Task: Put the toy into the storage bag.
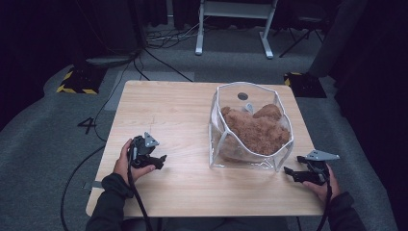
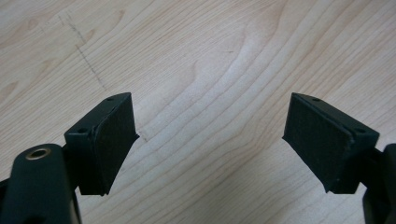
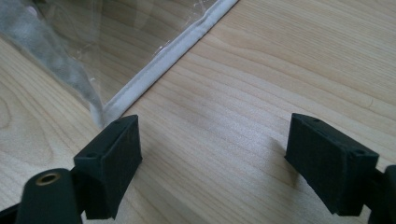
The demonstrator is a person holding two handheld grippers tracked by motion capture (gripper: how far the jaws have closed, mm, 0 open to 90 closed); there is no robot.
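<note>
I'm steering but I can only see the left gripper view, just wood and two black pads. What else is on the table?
Observer: A clear bag with white edging stands on the right half of the table.
Operator: Is anything in it?
Observer: Yes, a fluffy brown stuffed toy fills it, and the top is open.
Operator: Where's my other gripper?
Observer: The right gripper is open and empty at the bag's near right corner, close to it but not gripping it.
Operator: And mine?
Observer: The left gripper sits well to the left of the bag, open, over bare wood.
</note>
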